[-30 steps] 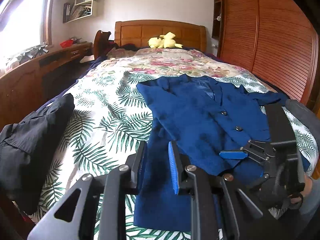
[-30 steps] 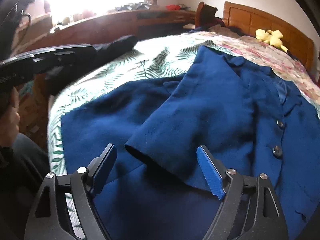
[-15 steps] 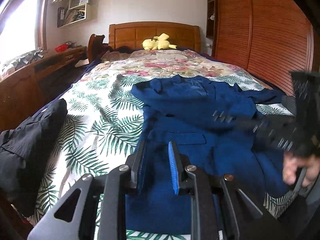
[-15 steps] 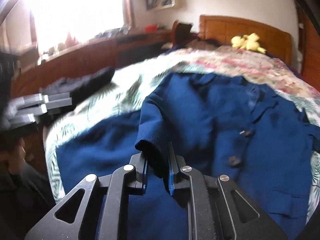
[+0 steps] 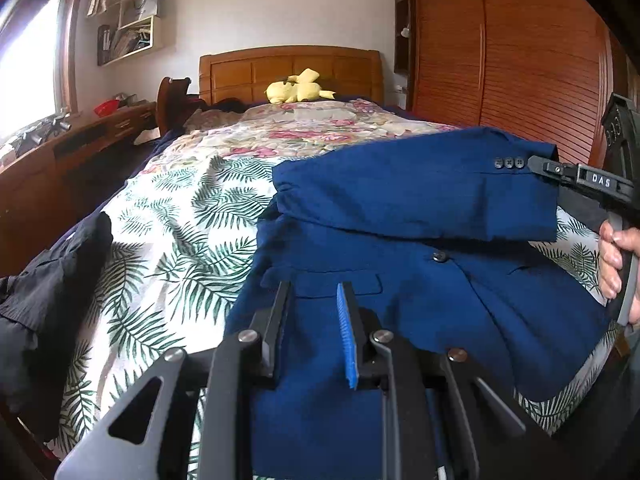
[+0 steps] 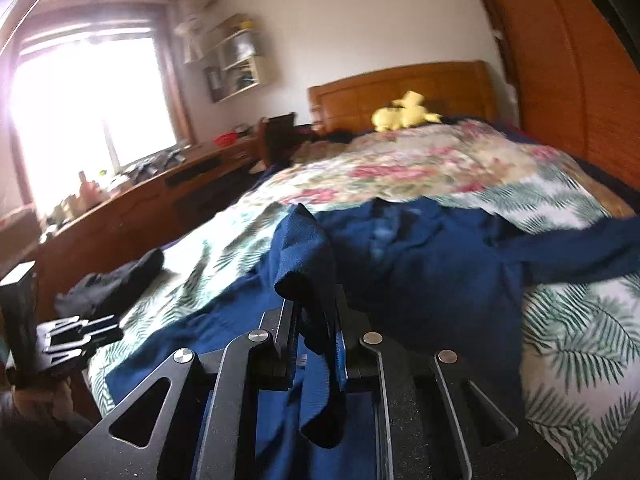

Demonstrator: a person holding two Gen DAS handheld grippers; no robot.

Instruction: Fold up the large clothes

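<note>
Right wrist view: right gripper [image 6: 314, 320] pinches the blue jacket's [image 5: 400, 280] sleeve cuff [image 6: 304, 276], raised over the bed [image 5: 180, 208]. Left gripper [image 5: 312, 308], narrow, at six o'clock, seems empty. Lay the sleeve flat across the chest, smoothly.

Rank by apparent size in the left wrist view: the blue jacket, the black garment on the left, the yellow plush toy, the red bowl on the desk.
1. Blue jacket.
2. Black garment, partly cut off by the frame, and nearer the camera.
3. Yellow plush toy, far back at the headboard.
4. Red bowl, also far away.
</note>
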